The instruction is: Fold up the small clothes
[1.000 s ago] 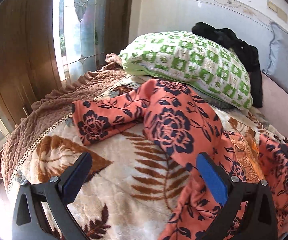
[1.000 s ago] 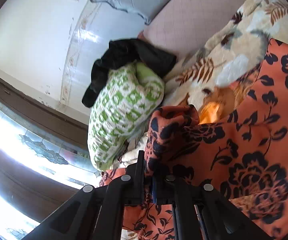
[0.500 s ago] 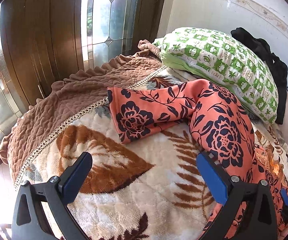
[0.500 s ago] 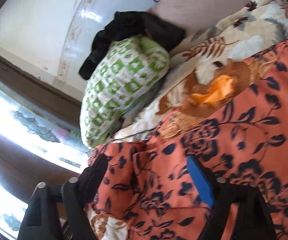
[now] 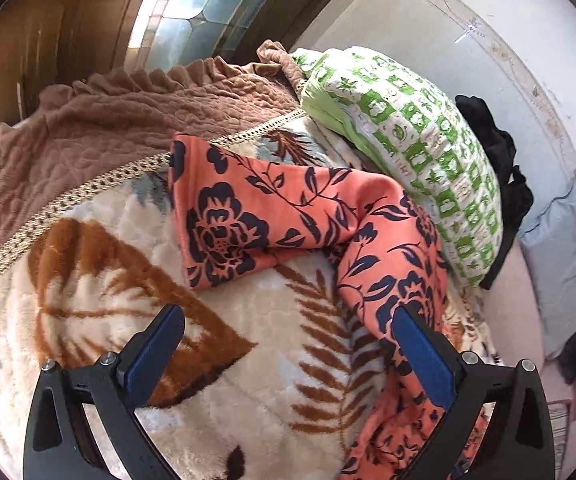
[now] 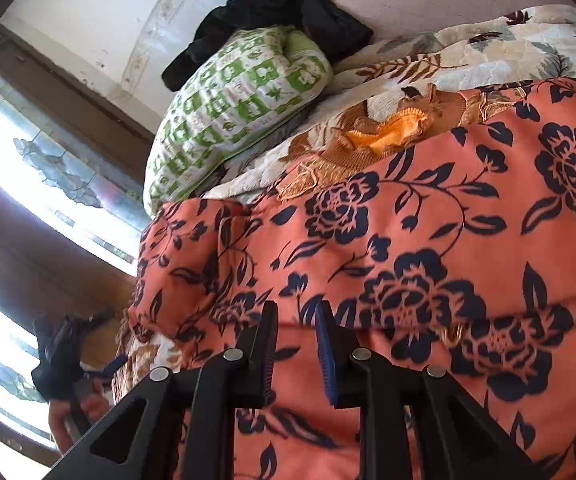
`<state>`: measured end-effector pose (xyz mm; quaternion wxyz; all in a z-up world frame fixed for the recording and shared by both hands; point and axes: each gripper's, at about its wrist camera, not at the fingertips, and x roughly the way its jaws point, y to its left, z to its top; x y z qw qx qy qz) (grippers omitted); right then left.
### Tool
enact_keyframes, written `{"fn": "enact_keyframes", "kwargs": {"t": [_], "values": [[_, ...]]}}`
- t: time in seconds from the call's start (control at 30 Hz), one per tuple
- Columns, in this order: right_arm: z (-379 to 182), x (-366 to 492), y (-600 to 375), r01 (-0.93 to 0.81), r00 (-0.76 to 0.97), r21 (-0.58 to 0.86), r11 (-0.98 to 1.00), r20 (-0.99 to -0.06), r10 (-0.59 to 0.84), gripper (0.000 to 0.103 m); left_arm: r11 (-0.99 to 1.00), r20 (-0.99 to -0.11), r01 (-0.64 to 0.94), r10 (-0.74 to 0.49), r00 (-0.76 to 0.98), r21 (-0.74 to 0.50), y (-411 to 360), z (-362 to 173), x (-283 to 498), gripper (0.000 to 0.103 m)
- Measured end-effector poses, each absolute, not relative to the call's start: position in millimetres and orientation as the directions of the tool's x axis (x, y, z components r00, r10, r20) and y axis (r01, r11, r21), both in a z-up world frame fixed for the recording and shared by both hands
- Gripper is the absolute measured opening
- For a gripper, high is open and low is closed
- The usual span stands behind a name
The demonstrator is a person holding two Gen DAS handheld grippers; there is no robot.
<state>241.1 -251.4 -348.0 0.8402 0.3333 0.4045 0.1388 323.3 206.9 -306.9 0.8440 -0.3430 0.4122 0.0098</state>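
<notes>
An orange garment with dark navy flowers (image 5: 272,216) lies on a cream blanket with brown leaves (image 5: 216,360). One sleeve stretches left toward the brown quilt. My left gripper (image 5: 288,344) is open and empty, hovering over the blanket just short of the sleeve end. In the right wrist view the garment's folded body (image 6: 428,264) fills the frame. My right gripper (image 6: 296,344) has its jaws narrowed to a small gap over a fold of the cloth; whether cloth is pinched I cannot tell. The left gripper (image 6: 68,364) shows at the far left there.
A green-and-white pillow (image 5: 412,152) lies behind the garment, with black clothing (image 5: 492,152) behind it by the wall. A brown quilted cover (image 5: 100,136) borders the blanket on the left. Wooden window frame (image 5: 60,20) beyond. A grey pillow (image 5: 568,248) lies at the right.
My right gripper let go of the raised cloth, opened wide, then narrowed again low over the garment. My left gripper swung left and closer toward the sleeve, staying open.
</notes>
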Motion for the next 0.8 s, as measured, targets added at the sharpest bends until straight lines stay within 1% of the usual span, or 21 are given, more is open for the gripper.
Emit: {"fn": "enact_keyframes", "kwargs": {"t": [0.03, 0.17, 0.2, 0.23, 0.27, 0.3, 0.33, 0.47, 0.57, 0.6, 0.63, 0.67, 0.7, 0.73, 0.8], "values": [[-350.5, 234.7, -248.7, 0.020, 0.630, 0.682, 0.731, -0.576, 0.520, 0.022, 0.748, -0.706, -0.311, -0.284, 0.649, -0.586, 213.2, -310.1, 326.9, 0.102], [-368.9, 219.7, -230.7, 0.011, 0.594, 0.703, 0.711, -0.577, 0.561, 0.022, 0.691, -0.720, -0.421, -0.209, 0.662, -0.588, 243.4, -318.2, 322.9, 0.100], [-373.5, 217.2, -228.3, 0.009, 0.588, 0.697, 0.717, -0.584, 0.560, 0.022, 0.685, -0.729, -0.435, -0.208, 0.652, -0.584, 248.5, -321.3, 325.1, 0.093], [-379.1, 215.9, -227.0, 0.010, 0.585, 0.692, 0.722, -0.590, 0.557, 0.022, 0.690, -0.741, -0.439, -0.215, 0.636, -0.576, 250.5, -324.5, 328.3, 0.081], [-382.5, 215.2, -227.5, 0.014, 0.586, 0.696, 0.718, -0.588, 0.558, 0.021, 0.699, -0.757, -0.437, -0.230, 0.612, -0.566, 252.0, -328.7, 332.5, 0.074], [-383.6, 215.2, -229.4, 0.017, 0.591, 0.705, 0.709, -0.579, 0.562, 0.021, 0.708, -0.770, -0.435, -0.243, 0.589, -0.556, 251.5, -332.8, 335.2, 0.063], [-384.0, 216.0, -230.8, 0.017, 0.591, 0.712, 0.702, -0.574, 0.567, 0.021, 0.716, -0.778, -0.431, -0.249, 0.577, -0.549, 250.5, -336.1, 335.9, 0.062], [-385.2, 213.8, -226.2, -0.018, 0.602, 0.675, 0.738, -0.582, 0.547, 0.021, 0.724, -0.774, -0.437, -0.212, 0.596, -0.534, 249.2, -339.9, 340.8, 0.063], [-383.8, 212.6, -224.1, -0.027, 0.607, 0.660, 0.751, -0.586, 0.537, 0.021, 0.745, -0.785, -0.432, -0.195, 0.588, -0.508, 246.7, -342.8, 353.1, 0.062], [-384.7, 212.5, -225.4, -0.028, 0.607, 0.667, 0.745, -0.580, 0.543, 0.021, 0.763, -0.789, -0.421, -0.184, 0.586, -0.490, 244.3, -342.2, 357.3, 0.052], [-385.9, 212.4, -227.0, -0.029, 0.609, 0.676, 0.736, -0.572, 0.550, 0.021, 0.780, -0.791, -0.403, -0.186, 0.582, -0.480, 241.6, -342.3, 362.0, 0.022], [-387.0, 212.5, -228.7, -0.029, 0.609, 0.686, 0.727, -0.564, 0.558, 0.021, 0.794, -0.803, -0.394, -0.188, 0.566, -0.464, 239.7, -343.6, 366.6, 0.011], [-387.9, 212.7, -229.8, -0.029, 0.610, 0.694, 0.719, -0.558, 0.563, 0.021, 0.802, -0.812, -0.396, -0.179, 0.555, -0.447, 239.7, -343.9, 370.3, 0.006], [-388.1, 212.7, -230.3, -0.028, 0.611, 0.697, 0.716, -0.555, 0.565, 0.021, 0.803, -0.809, -0.390, -0.183, 0.559, -0.450, 241.0, -342.3, 371.7, 0.004], [-387.2, 212.2, -229.2, -0.030, 0.613, 0.692, 0.722, -0.557, 0.560, 0.021, 0.806, -0.795, -0.370, -0.191, 0.576, -0.462, 244.9, -331.7, 371.8, 0.004]]}}
